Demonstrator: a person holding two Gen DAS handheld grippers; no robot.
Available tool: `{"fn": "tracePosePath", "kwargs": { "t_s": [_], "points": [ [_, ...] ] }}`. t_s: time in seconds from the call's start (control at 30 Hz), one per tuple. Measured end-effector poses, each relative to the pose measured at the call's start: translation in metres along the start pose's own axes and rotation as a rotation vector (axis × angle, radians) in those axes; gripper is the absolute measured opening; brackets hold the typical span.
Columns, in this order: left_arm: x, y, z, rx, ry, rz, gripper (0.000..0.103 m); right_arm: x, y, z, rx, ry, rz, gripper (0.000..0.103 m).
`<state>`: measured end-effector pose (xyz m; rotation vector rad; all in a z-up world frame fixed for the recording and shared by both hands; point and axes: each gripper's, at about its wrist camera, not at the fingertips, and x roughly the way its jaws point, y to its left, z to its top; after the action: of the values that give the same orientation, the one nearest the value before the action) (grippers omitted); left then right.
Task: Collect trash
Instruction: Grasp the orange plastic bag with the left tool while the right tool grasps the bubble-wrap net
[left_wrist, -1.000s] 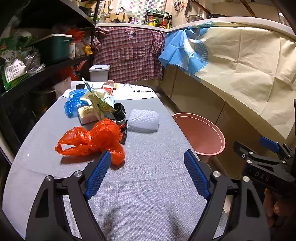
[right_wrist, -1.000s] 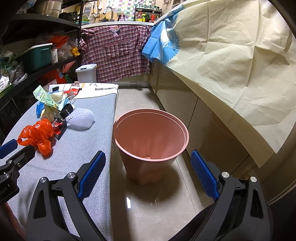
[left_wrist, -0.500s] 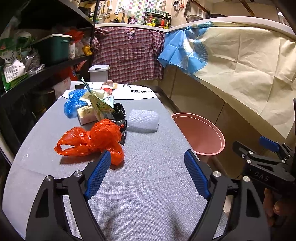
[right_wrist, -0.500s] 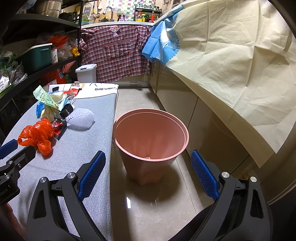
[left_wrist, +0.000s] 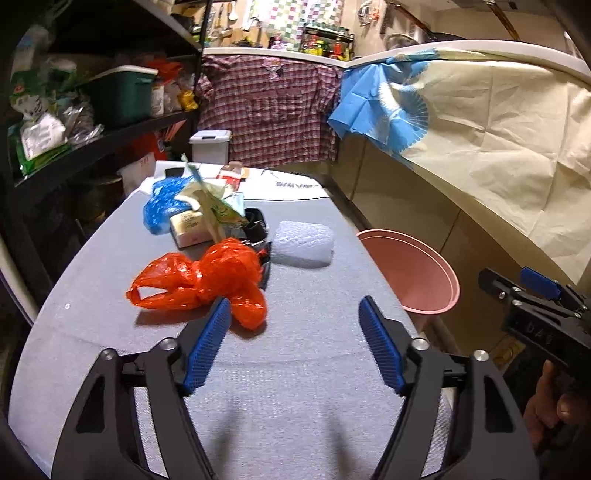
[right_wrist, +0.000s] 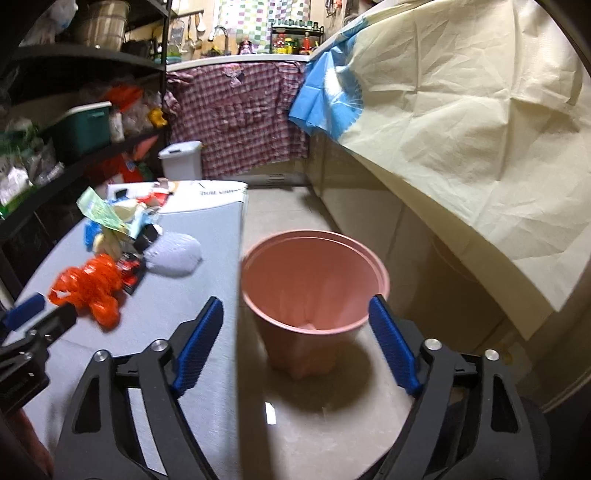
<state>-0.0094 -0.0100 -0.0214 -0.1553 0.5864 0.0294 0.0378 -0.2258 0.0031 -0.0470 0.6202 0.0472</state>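
**Two empty grippers, one heap of trash still on the table**

Both of my grippers hang above the near end of the scene with nothing between the pads. My left gripper (left_wrist: 293, 328) is closing over bare grey table (left_wrist: 314, 369); its left pad sits just in front of the orange plastic bag (left_wrist: 207, 277) without pressing on it. That bag is the nearest piece, so I judge it the first pick.

My right gripper (right_wrist: 295, 332) is also closing on nothing, and it hovers by the table's right edge, facing the pink bin (right_wrist: 314, 273) on the floor, probably to be ready for the drop.

Farther back lie the white foam net (left_wrist: 303, 245), a small carton (left_wrist: 188, 225), a green wrapper (left_wrist: 218, 206) and a blue bag (left_wrist: 162, 206), bunched together.

Only the right view looks down into the bin, which seems almost empty. Only the left view separates the pieces in the heap.
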Motion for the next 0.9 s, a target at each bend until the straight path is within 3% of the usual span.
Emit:
{"fn": "tracePosePath", "kwargs": {
  "t_s": [0.2, 0.37, 0.63, 0.9],
  "points": [
    [0.007, 0.024, 0.006, -0.048, 0.005, 0.093, 0.062, 0.015, 0.014, 0.008, 0.032, 0.026, 0.098, 0.057],
    [0.021, 0.034, 0.012, -0.064, 0.012, 0.112, 0.062, 0.04, 0.034, 0.027, 0.048, 0.049, 0.155, 0.053],
    [0.055, 0.04, 0.022, -0.055, 0.017, 0.136, 0.062, 0.107, 0.064, 0.06, 0.073, 0.098, 0.274, 0.053],
    [0.085, 0.045, 0.02, -0.061, 0.06, 0.15, 0.062, 0.164, 0.091, 0.054, 0.044, 0.193, 0.362, 0.053]
  ]
}}
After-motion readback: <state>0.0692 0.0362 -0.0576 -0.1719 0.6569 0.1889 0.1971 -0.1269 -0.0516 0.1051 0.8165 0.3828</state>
